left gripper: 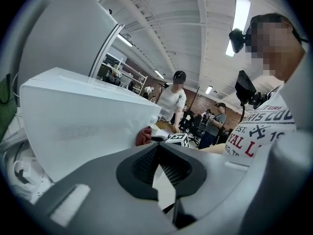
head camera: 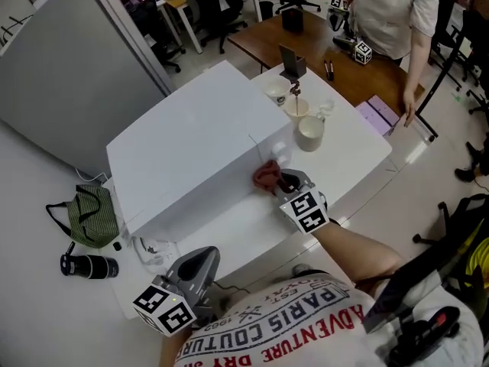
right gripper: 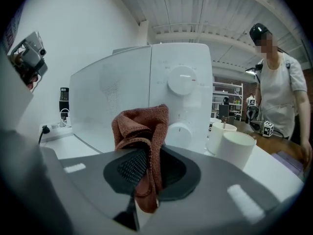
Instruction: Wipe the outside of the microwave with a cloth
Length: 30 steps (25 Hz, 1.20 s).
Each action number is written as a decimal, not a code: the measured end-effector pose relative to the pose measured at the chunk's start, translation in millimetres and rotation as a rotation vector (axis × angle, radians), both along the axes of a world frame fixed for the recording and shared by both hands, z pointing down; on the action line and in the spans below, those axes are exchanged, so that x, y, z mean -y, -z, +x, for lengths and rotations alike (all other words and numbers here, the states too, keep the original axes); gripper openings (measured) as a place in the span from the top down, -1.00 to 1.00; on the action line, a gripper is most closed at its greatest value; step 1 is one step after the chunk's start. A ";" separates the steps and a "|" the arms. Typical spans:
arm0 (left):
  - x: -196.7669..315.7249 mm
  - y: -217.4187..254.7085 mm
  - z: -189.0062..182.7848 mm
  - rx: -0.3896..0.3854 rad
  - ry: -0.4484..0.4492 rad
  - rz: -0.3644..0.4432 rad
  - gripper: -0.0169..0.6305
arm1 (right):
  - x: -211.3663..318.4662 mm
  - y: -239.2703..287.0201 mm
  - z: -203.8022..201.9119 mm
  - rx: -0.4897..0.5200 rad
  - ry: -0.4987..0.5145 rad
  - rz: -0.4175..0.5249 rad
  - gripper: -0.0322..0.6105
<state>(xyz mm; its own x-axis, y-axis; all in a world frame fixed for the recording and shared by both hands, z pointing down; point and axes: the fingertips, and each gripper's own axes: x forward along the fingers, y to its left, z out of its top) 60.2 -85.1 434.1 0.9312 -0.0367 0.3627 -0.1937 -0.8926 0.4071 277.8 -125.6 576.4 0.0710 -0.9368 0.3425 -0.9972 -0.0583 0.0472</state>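
- Grey left claw (left gripper: 157,166) hangs at the worktop's (head camera: 359,155) near-left corner, jaws together with nothing between them, well apart from the wiping.
- White microwave (head camera: 191,155) fills the middle of the worktop. No streaks or damp patches show on it, so how much is wiped cannot be read.
- Judging by position, the front is the face in hand, and the top and both sides likely remain.
- Rust-red cloth (right gripper: 142,136) is clamped in the right claw (right gripper: 139,173), bunched up above the jaws.
- From the head view it sits low against the microwave's front, by the seam between door and control panel. Actual contact cannot be confirmed.
- 2 knobs (right gripper: 182,80) stand proud of that panel just right of the cloth, so a flat sweep would likely snag there.
- Leftward, the door and the bare strip of worktop before it give open room for long strokes.
- Rightward, 3 cups (head camera: 310,134) stand near the microwave's right front corner, crowding the right side. A wide swing there could tip one.
- Beyond the cups the worktop ends near a person (head camera: 390,10) standing at a brown table.
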 end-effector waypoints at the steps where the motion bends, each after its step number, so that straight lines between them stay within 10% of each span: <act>1: 1.6 -0.2 2.3 -0.001 0.003 -0.006 0.93 | -0.8 3.1 -1.2 0.006 0.015 -0.005 0.74; 14: 6.5 10.1 17.4 -0.068 0.062 -0.016 0.93 | -92.5 147.3 -107.1 0.344 0.612 -0.009 0.74; 30: -29.8 25.1 14.1 -0.095 0.080 0.011 0.93 | -112.4 149.4 -127.7 0.406 0.661 -0.045 0.75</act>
